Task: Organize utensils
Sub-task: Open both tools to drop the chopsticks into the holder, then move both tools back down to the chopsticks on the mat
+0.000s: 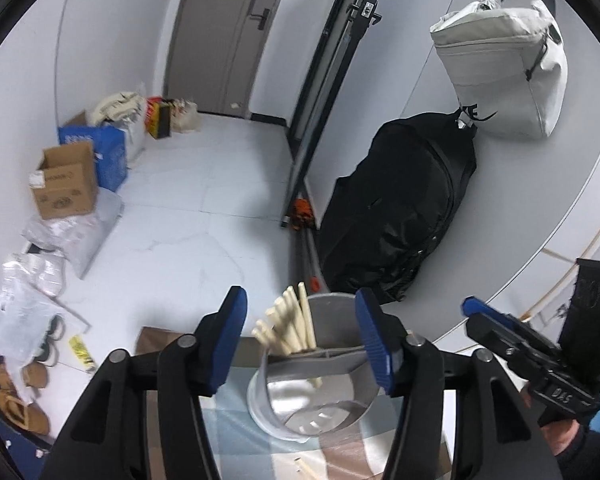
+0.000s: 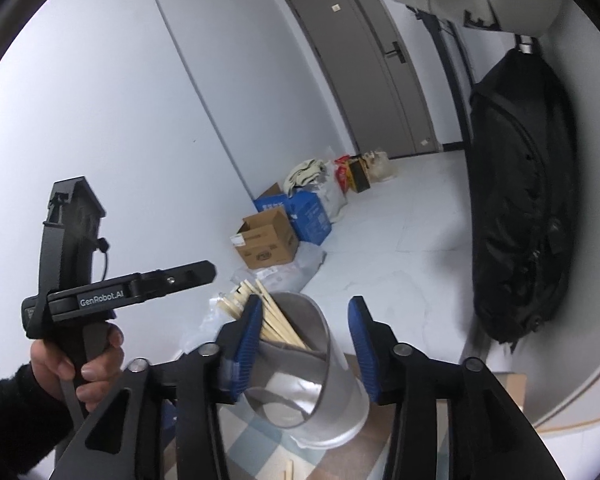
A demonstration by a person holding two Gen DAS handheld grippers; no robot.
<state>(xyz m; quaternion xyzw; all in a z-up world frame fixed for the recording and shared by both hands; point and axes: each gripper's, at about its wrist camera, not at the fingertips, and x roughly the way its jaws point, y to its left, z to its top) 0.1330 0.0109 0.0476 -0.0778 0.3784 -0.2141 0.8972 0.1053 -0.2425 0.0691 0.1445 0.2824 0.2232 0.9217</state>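
A grey utensil holder point(image 1: 312, 384) with a divider stands on a checked cloth; several pale wooden chopsticks point(image 1: 288, 324) lean in its far compartment. My left gripper point(image 1: 300, 340) is open, its blue pads either side of the holder above its rim, holding nothing. In the right wrist view the same holder point(image 2: 300, 368) with chopsticks point(image 2: 268, 316) sits between the open, empty fingers of my right gripper point(image 2: 304, 344). A loose chopstick point(image 1: 306, 468) lies on the cloth near the holder. The other gripper shows at each view's edge.
The checked cloth point(image 1: 236, 416) covers the table. Beyond are a black backpack point(image 1: 396, 208) and white bag point(image 1: 504, 68) on the wall, cardboard boxes point(image 1: 66, 180), plastic bags and shoes point(image 1: 20, 392) on the floor, and a grey door point(image 1: 228, 32).
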